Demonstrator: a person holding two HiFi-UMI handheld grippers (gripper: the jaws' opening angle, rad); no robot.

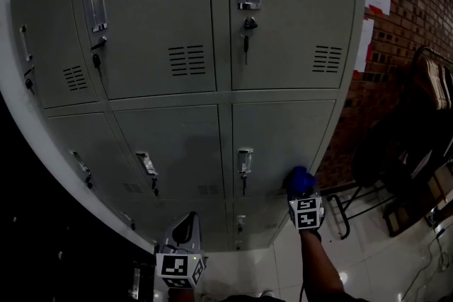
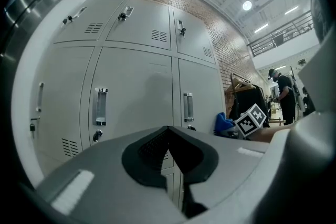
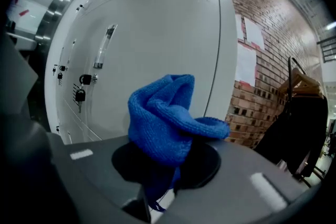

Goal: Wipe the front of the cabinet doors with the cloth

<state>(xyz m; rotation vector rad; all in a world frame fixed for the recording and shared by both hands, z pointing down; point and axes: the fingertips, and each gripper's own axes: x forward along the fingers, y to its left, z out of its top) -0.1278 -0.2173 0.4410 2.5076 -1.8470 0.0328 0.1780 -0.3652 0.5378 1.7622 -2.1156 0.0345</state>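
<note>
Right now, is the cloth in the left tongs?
No, the left tongs are shut with nothing between them, while the blue cloth is clamped in the right tongs.

Cabinet [image 1: 163,67] cut at frame top; cloth [image 3: 163,123] bottom hidden inside right gripper [image 3: 157,191]; head view lower left too dark.

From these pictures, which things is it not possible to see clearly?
- Head view: whether the cloth in the right gripper touches the cabinet door; its own folds and the dark hide the contact.
- Head view: the bottom doors, partly covered by the left gripper.
- Right gripper view: print on the wall papers, too small.
</note>
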